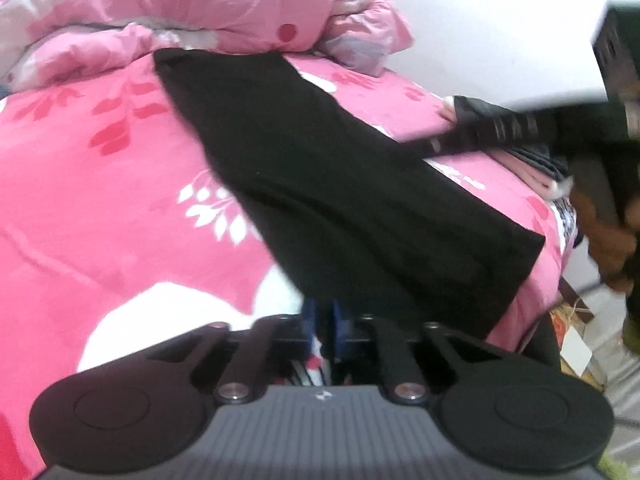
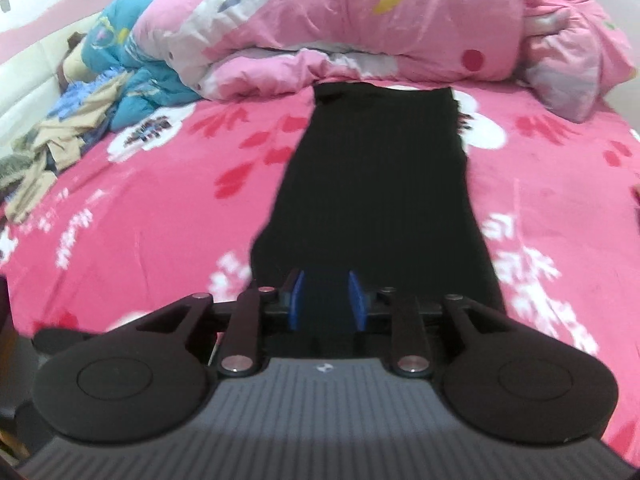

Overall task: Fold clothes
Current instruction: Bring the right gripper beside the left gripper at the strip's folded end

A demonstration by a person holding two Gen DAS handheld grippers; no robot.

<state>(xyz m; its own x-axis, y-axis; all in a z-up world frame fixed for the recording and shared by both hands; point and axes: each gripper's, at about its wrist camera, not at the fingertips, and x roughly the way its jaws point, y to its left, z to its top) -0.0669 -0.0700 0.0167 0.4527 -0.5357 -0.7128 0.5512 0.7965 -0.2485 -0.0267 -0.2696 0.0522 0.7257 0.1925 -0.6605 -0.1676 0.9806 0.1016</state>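
Note:
A long black garment [image 2: 380, 184] lies stretched out on the pink flowered bed sheet [image 2: 160, 208], running from my right gripper toward the bunched pink duvet. My right gripper [image 2: 329, 300] is partly open, its blue pads on either side of the garment's near end. In the left wrist view the same black garment [image 1: 328, 184] runs diagonally across the bed. My left gripper [image 1: 320, 320] is nearly shut at the garment's near left edge; whether cloth is between its pads is hidden. The right gripper [image 1: 480, 128] also shows there, above the garment's right edge.
A bunched pink duvet [image 2: 360, 28] lies at the far end of the bed. A blue quilt and loose beige clothes [image 2: 92, 104] lie at the far left. Folded clothes [image 1: 536, 164] are stacked near the bed's right edge. A white wall [image 1: 500, 20] is beyond.

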